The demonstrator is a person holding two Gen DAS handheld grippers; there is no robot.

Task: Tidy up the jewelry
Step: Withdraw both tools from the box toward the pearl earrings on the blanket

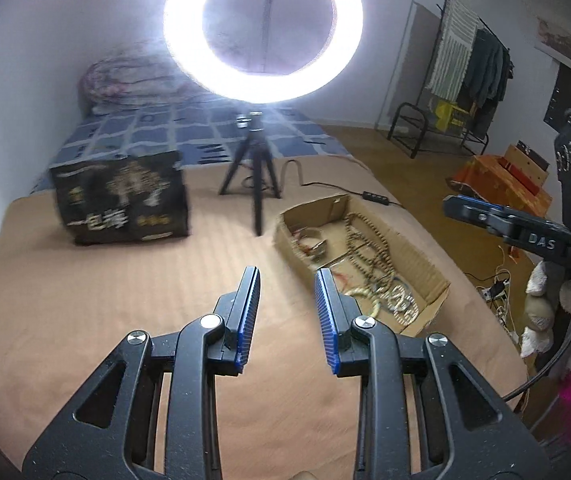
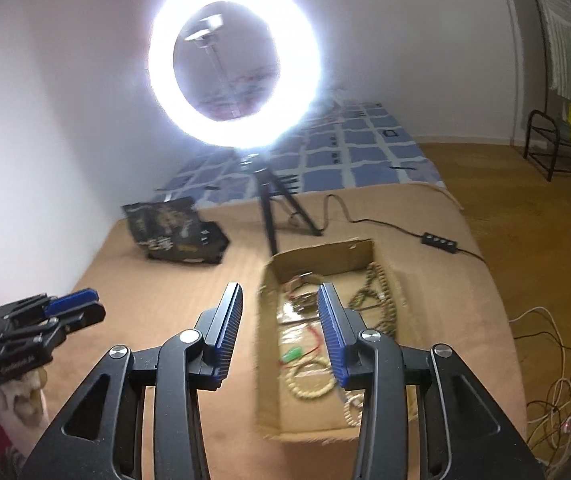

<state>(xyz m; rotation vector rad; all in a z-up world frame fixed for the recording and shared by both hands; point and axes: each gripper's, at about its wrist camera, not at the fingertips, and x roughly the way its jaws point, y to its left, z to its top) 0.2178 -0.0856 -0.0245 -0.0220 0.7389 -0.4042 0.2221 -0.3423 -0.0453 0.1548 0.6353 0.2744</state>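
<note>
Left tongs (image 1: 287,276) agape, empty, over bed (image 1: 125,300); right tongs (image 2: 279,292) likewise, above cardboard tray (image 2: 269,360). Step: btwn picks, prob. Next: dip into tray, nip bead necklace (image 2: 377,300).

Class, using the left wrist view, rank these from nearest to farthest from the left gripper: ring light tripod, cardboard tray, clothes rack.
1. Cardboard tray, just right of the left gripper.
2. Ring light tripod, straight ahead.
3. Clothes rack, far right, against the wall.

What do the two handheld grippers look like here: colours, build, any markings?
Both the left gripper and right gripper are black plastic linkages with silver pivot bolts and ribbed blue pads. The right one's side reads "DAS", beside a lit green dot; a black cable hangs from it.
</note>
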